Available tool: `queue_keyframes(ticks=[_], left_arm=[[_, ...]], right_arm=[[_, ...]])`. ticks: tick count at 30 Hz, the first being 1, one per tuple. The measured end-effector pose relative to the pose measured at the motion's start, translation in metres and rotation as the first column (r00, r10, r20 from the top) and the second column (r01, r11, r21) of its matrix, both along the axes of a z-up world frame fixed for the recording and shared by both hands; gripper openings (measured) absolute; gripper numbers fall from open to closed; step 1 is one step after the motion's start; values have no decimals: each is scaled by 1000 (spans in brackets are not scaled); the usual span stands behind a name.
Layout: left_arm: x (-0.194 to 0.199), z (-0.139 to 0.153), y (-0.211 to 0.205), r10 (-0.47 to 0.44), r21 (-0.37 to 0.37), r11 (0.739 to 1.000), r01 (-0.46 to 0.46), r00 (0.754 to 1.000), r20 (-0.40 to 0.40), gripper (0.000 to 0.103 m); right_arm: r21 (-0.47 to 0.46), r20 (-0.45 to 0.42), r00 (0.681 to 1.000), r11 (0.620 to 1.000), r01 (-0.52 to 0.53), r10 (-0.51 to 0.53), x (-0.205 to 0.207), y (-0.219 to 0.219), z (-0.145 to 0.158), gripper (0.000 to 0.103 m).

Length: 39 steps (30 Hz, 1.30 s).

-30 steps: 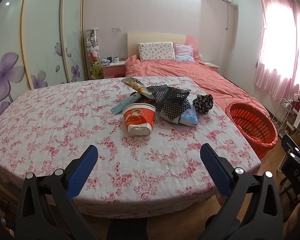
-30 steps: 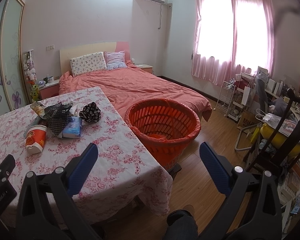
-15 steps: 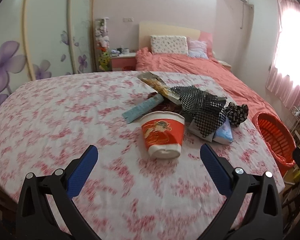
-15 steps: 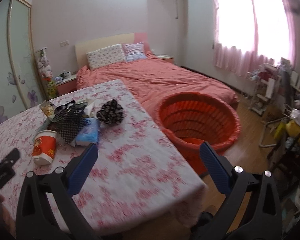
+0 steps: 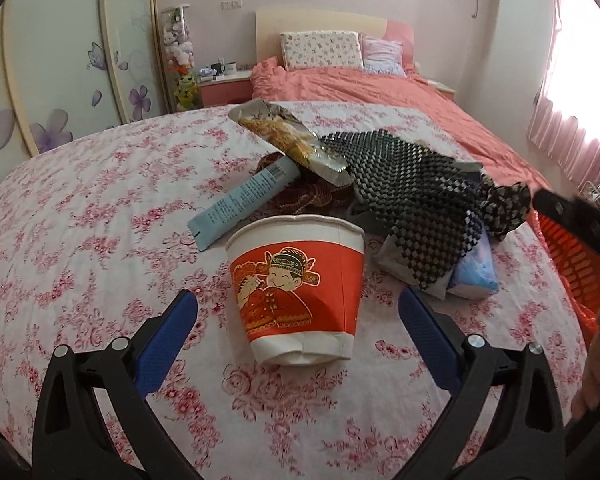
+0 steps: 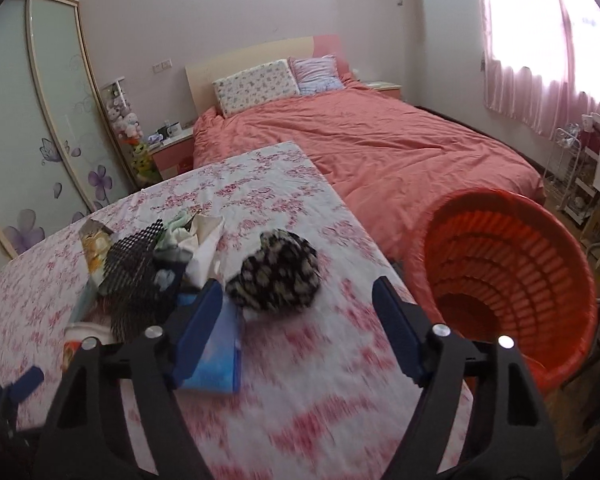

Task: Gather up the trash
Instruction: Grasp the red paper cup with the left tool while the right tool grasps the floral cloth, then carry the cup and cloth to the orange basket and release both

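Observation:
A red and white paper cup [image 5: 296, 288] lies on the floral tablecloth [image 5: 80, 200] with its base toward me. My left gripper [image 5: 298, 304] is open, its blue pads standing either side of the cup and apart from it. Behind the cup lie a snack wrapper [image 5: 288, 136], a black mesh sheet [image 5: 404, 184], a pale blue tube [image 5: 244, 204] and a blue tissue pack [image 5: 474, 272]. My right gripper [image 6: 296, 286] is closing. A crumpled black and cream bundle [image 6: 276, 276] sits just ahead between its fingers, untouched.
An orange slatted basket [image 6: 508, 280] stands on the floor off the table's right edge. A bed with a pink cover [image 6: 380, 152] lies behind the table. A wardrobe fills the left wall, and shelves and clutter stand at the far right.
Both grippers have come forward and down toward the pile. The left now frames the cup. The right swung left from the basket to the patterned bundle, and its jaws have narrowed.

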<state>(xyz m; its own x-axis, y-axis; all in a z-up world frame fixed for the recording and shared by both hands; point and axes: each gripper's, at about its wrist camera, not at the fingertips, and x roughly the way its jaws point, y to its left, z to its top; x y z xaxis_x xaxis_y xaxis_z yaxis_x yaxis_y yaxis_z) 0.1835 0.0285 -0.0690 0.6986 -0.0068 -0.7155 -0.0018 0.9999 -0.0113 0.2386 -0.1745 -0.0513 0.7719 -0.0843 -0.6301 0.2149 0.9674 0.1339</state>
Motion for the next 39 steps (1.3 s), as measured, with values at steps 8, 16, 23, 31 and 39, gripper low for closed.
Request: queue_keyframes(ticks=[8, 16, 23, 31, 39], left_arm=[[15, -12, 5, 4, -27, 1000, -5, 998, -56, 88], [25, -22, 9, -12, -66, 998, 5, 994, -105, 78], [25, -22, 9, -21, -83, 996, 13, 995, -98, 74], [15, 3, 10, -28, -71, 997, 26, 999, -30, 74], [8, 36, 1, -56, -83, 995, 58, 998, 33, 74]], right_arm=[[-7, -91, 995, 999, -33, 32, 47, 4, -27, 61], [33, -150, 987, 998, -49, 53, 64, 1, -47, 44], [44, -145, 985, 995, -85, 91, 60, 5, -46, 25], [46, -56, 993, 994, -97, 100, 39, 0, -12, 23], [47, 49, 994, 994, -98, 96, 1, -14, 31, 23]])
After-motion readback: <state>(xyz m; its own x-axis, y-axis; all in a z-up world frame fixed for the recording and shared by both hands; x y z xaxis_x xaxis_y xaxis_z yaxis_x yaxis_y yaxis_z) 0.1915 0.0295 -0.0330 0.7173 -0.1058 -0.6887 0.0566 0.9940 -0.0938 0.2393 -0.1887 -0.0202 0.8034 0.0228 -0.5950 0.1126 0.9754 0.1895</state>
